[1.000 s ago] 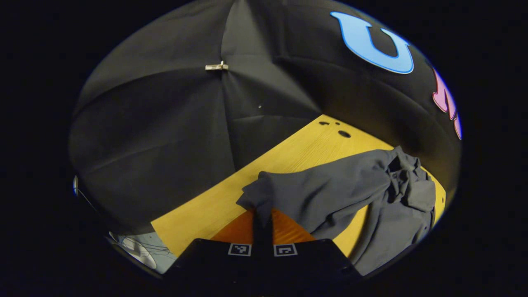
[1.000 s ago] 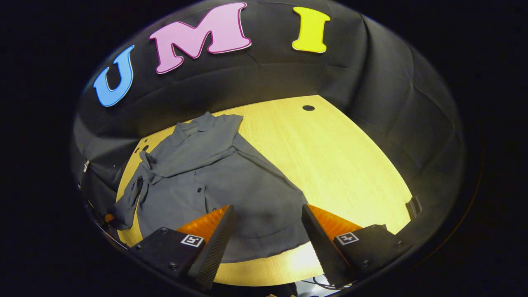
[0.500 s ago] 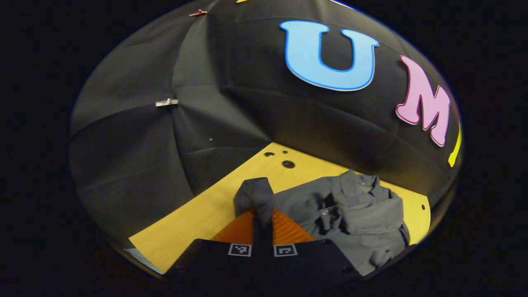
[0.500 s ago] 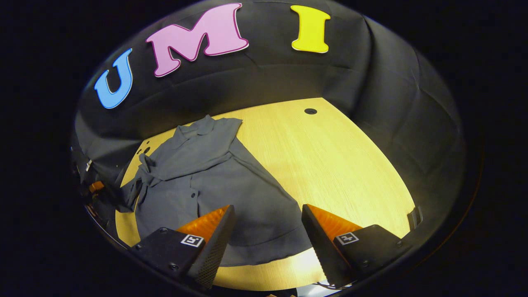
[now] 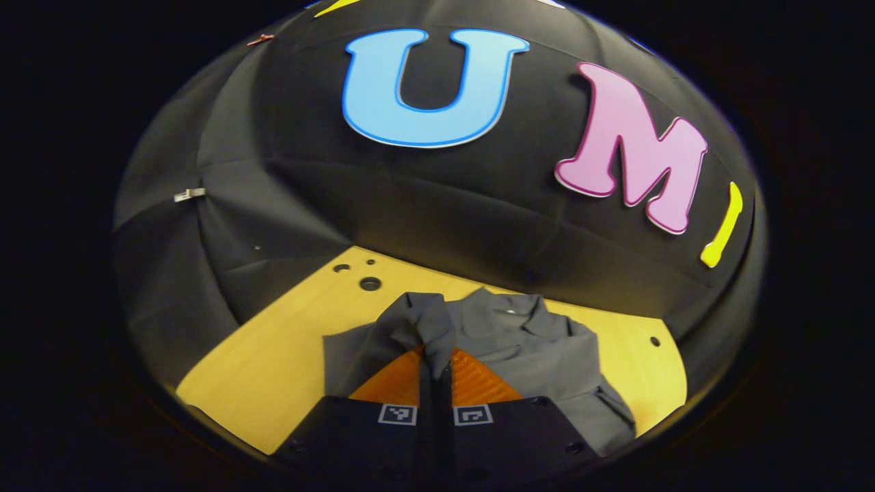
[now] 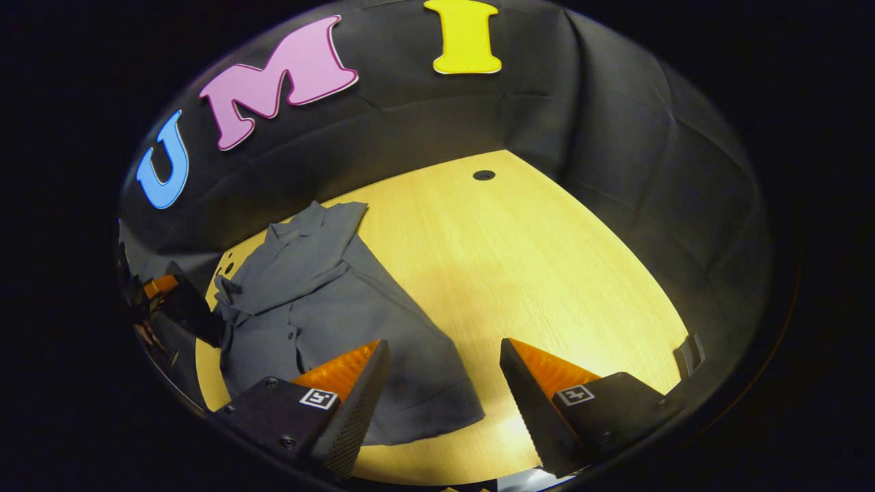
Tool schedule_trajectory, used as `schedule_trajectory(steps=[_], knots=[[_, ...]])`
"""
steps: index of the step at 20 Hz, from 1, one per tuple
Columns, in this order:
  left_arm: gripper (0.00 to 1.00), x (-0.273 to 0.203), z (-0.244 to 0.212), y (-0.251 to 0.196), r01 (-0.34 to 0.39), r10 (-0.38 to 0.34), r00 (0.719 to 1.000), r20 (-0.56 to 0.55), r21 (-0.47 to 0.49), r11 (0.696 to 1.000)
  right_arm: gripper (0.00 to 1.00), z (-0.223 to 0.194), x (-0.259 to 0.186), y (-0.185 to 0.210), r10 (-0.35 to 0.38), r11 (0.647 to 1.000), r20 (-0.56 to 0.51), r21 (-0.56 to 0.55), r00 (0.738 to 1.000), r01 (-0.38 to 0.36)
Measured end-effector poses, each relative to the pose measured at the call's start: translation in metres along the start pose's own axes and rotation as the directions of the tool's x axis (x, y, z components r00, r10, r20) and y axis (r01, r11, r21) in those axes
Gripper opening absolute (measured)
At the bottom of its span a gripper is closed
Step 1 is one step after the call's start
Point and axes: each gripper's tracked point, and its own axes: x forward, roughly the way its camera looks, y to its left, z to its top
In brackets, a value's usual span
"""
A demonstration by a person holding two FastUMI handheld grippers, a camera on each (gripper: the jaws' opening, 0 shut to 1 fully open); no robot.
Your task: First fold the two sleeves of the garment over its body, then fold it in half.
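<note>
A grey button-up shirt [image 6: 321,301] lies spread on the yellow wooden table [image 6: 533,273], collar toward the wall. My left gripper [image 5: 435,345] is shut on the end of one grey sleeve [image 5: 420,321], held above the shirt's body [image 5: 540,355] near the collar. In the right gripper view the left gripper [image 6: 179,301] shows at the shirt's far left edge, with the sleeve bunched beside it. My right gripper [image 6: 441,365] hangs open above the shirt's hem and touches no cloth. The other sleeve lies across the chest.
Round holes pierce the tabletop near its far corners [image 5: 370,283] [image 6: 483,175]. Black cloth walls close in behind and beside the table. Bare wood stretches to the right of the shirt [image 6: 581,294]. A dark bracket sits at the table's right edge [image 6: 687,354].
My left gripper has carried the sleeve inward from the table's side over the shirt's body, swinging toward the collar. The right gripper drifted a little to the right, still open.
</note>
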Motion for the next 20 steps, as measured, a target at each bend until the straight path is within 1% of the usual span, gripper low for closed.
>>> schedule_trajectory(steps=[3,6,8,14,17,20], knots=[[0.05,0.012,-0.006,-0.05,0.074,-0.074,0.997,-0.017,0.015,0.997,0.99,-0.007,0.002,-0.012,-0.003,1.0,-0.021,0.026,1.0,0.004],[0.05,0.028,-0.024,-0.098,0.137,-0.137,0.989,-0.062,-0.008,0.991,0.99,-0.015,0.005,-0.022,0.001,1.0,-0.045,0.031,0.999,0.0],[0.05,0.037,-0.037,-0.125,0.168,-0.169,0.981,-0.093,-0.021,0.986,0.99,-0.019,0.004,-0.026,0.006,0.999,-0.054,0.032,0.999,-0.004],[0.06,0.055,-0.071,-0.198,0.257,-0.253,0.952,-0.17,-0.003,0.967,0.99,-0.024,0.005,-0.033,0.02,1.0,-0.075,0.021,0.997,-0.019],[0.05,0.062,-0.086,-0.233,0.323,-0.308,0.931,-0.198,0.045,0.945,0.99,-0.029,0.004,-0.042,0.019,1.0,-0.086,0.018,0.996,-0.018],[0.05,0.072,-0.103,-0.259,0.357,-0.329,0.916,-0.231,0.093,0.929,0.99,-0.028,0.005,-0.049,0.016,1.0,-0.089,0.026,0.996,-0.013]])
